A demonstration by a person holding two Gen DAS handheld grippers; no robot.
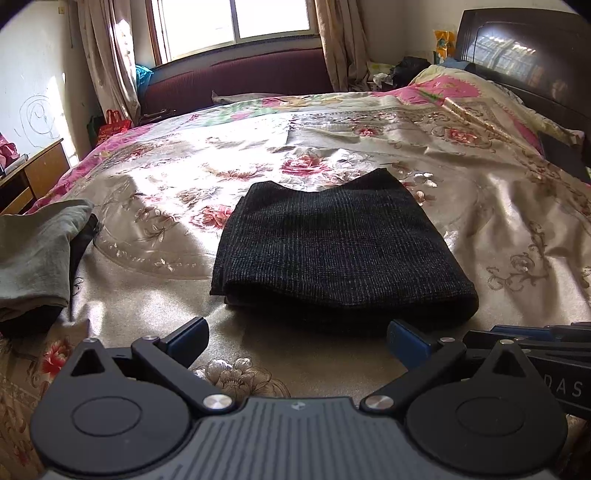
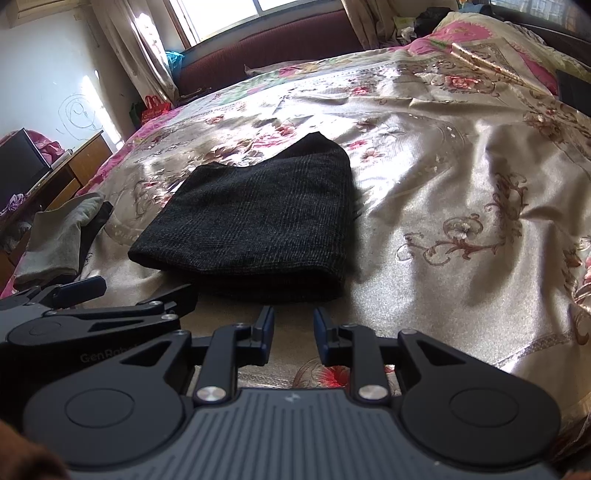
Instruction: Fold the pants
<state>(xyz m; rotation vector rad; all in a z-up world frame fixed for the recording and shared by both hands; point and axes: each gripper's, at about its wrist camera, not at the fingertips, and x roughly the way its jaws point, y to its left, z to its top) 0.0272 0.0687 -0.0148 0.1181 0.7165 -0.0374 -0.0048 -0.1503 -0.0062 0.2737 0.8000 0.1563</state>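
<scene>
Folded dark pants [image 1: 343, 251] center frame on floral satin bedspread [image 1: 498, 229]; window [image 1: 236, 18] top; left gripper [image 1: 297, 338] and right gripper [image 2: 293, 328] released, empty.

left gripper [image 1: 297, 341]: black linkage arms, blue pads, silver pivot screws, ribbed grey body
right gripper [image 2: 293, 339]: same build; neighbouring unit shows "GenRob" lettering

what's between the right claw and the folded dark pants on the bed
Nothing but bedspread. In the right wrist view, the right claw hangs open just short of the folded pants, with only a short bare strip of the floral cover between them.
</scene>
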